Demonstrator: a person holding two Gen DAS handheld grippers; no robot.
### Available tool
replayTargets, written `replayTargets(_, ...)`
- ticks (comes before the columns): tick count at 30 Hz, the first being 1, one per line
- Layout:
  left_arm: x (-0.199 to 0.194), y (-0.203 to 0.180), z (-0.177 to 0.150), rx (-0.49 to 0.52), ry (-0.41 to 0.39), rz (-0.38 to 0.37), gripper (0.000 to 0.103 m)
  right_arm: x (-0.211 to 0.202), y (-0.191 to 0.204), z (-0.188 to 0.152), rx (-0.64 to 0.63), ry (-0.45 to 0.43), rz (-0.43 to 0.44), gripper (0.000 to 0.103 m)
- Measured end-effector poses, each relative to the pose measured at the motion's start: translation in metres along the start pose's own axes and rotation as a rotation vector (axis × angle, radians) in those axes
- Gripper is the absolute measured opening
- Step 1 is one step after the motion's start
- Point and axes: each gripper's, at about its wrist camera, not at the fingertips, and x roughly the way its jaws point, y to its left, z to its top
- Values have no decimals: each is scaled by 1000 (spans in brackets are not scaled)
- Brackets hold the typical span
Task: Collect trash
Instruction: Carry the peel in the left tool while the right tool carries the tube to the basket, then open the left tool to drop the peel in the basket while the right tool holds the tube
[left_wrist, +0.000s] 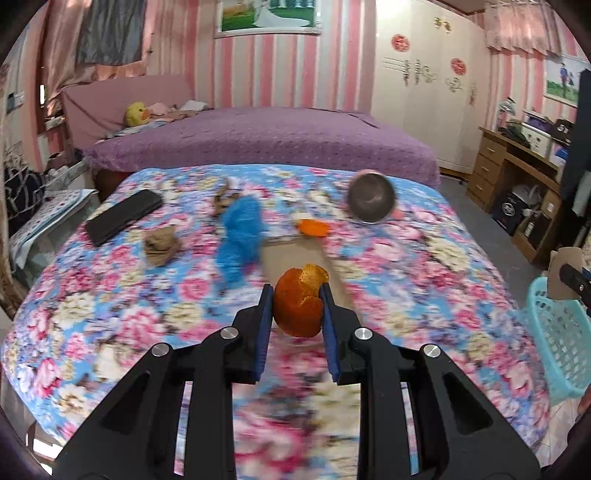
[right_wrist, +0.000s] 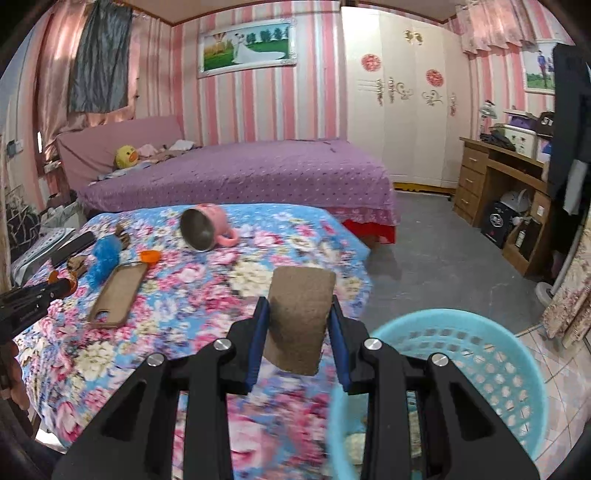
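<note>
Left gripper (left_wrist: 297, 291): we see it clamped on orange peel (left_wrist: 300, 302), above the floral bedspread (left_wrist: 110, 314).
Right gripper (right_wrist: 297, 304): pinching cardboard tube (right_wrist: 297, 319), beside blue basket (right_wrist: 509, 354).

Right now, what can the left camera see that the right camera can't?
Only the left wrist view shows the orange peel close up, pinched in the left gripper, and a crumpled brown paper lying clearly on the bed.

Only the right wrist view shows the brown cardboard piece close up in the right gripper, the pink mug's handle, and the inside of the blue basket.

Both show the floral bedspread, blue plastic bag, phone case and mug.
</note>
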Motion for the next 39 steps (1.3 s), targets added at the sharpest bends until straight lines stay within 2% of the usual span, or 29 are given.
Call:
replayTargets(9,-3,-63,0,51,-20,-76,24,-17,-66,-9,49,-4,-102,32)
replayTargets(22,-9,-161,-12,167,-23,-201,24,-34,-128,-23,100,4,-221,32)
replayTargets(30,-7,-230,-37,203,29,-346,24,-43,-158,-32,149,0,-249,32)
replayTargets(39,-3,-289,-44,287,29,-380,24,-46,-185,-37,210,-12,-277,32)
